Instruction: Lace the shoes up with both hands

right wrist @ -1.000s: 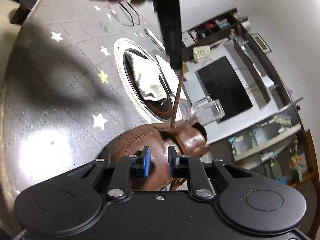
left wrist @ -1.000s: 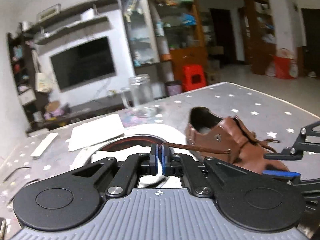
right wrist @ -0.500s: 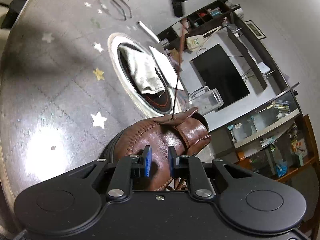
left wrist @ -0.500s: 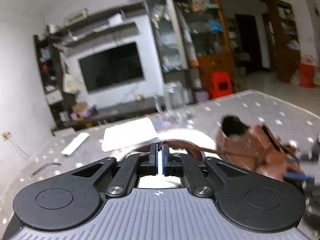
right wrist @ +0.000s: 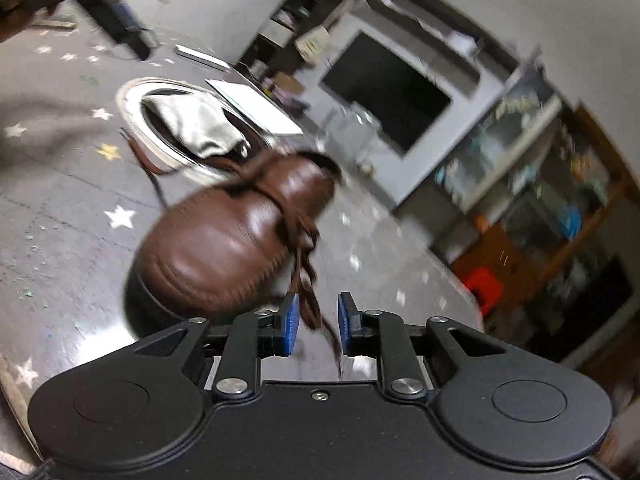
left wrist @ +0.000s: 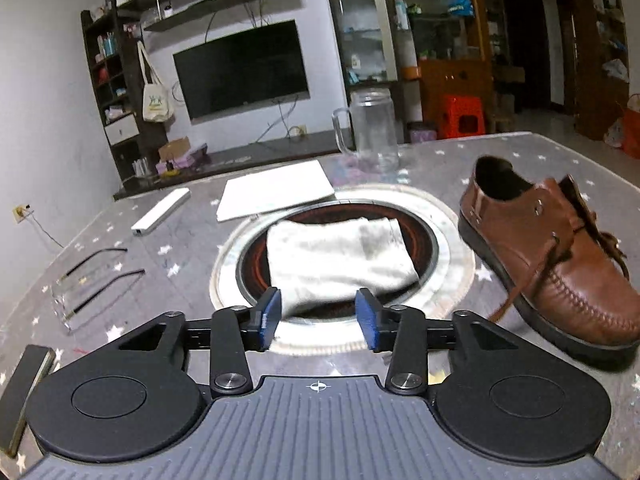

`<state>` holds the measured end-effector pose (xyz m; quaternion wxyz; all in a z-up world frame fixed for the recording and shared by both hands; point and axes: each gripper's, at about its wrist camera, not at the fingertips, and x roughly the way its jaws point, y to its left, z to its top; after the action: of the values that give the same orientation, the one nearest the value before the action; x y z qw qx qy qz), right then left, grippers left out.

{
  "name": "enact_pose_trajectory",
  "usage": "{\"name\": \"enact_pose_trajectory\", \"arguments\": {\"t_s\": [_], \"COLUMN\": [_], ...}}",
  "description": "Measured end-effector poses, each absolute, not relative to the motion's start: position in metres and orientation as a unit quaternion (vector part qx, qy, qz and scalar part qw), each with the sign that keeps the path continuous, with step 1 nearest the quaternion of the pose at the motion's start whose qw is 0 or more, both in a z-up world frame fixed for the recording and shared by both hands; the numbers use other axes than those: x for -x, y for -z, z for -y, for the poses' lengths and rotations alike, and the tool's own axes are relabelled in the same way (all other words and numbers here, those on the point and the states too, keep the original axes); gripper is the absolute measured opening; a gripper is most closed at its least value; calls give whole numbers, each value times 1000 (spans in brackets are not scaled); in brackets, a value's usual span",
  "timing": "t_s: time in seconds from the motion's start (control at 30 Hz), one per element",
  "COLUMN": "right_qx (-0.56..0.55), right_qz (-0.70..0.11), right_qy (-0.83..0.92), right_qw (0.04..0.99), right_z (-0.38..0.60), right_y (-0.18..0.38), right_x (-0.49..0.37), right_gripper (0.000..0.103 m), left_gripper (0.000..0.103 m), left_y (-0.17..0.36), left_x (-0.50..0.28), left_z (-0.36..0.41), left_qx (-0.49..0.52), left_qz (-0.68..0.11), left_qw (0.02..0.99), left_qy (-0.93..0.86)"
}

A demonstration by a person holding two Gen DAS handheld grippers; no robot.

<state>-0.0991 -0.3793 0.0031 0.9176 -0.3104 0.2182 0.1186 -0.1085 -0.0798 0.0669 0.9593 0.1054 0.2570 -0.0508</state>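
Note:
A brown leather shoe (left wrist: 548,256) stands on the star-patterned table (left wrist: 180,248), to the right of my left gripper (left wrist: 319,318). That gripper's jaws are opening and nothing is between them. One brown lace end (left wrist: 524,284) hangs slack from a side eyelet down to the table. In the blurred right wrist view the shoe (right wrist: 228,248) points its toe at me. My right gripper (right wrist: 318,324) sits just off the toe, jaws apart. The loose lace ends (right wrist: 310,304) dangle in the gap, and the pads do not press them.
A grey cloth (left wrist: 336,256) lies in a round hob (left wrist: 440,248) set in the table's middle. Behind it are a white sheet (left wrist: 276,194) and a glass mug (left wrist: 374,128). A white bar (left wrist: 160,212), spectacles (left wrist: 92,280) and a phone (left wrist: 28,392) lie left.
My left gripper let go of the lace and opened, and the taut lace dropped slack beside the shoe. The right view rolled and shifted, with lace ends now between its pads.

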Motion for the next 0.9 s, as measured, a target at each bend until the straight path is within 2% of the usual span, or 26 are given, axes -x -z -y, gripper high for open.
{"name": "enact_pose_trajectory", "arguments": {"t_s": [0.27,0.5,0.53,0.57,0.63,0.9], "right_qx": [224,104,100,96,116,365], "right_qz": [-254,-271,-272,-273,-271,-192], "right_qy": [-153,-163,-163,-162,-148,-47], "right_qw": [928,943,943,943,944,910], "right_z": [391,410,412,414,415,404], "right_y": [5,8,9,10,12,18], "right_x": [93,77,76,76,79,110], "right_gripper": [21,21,20,10,8,5], "left_gripper": [52,55,55,55,55,57], "left_y": [-63,-57,-56,-56,-55,-53], "left_x": [110,109,110,109,109,108], "left_z": [88,95,96,97,98,96], "left_qx": [-104,-108,-108,-109,-109,-106], "left_qz": [-261,-271,-272,-272,-273,-275], "left_qw": [958,954,954,954,953,953], "left_qy": [59,66,67,68,69,74]}}
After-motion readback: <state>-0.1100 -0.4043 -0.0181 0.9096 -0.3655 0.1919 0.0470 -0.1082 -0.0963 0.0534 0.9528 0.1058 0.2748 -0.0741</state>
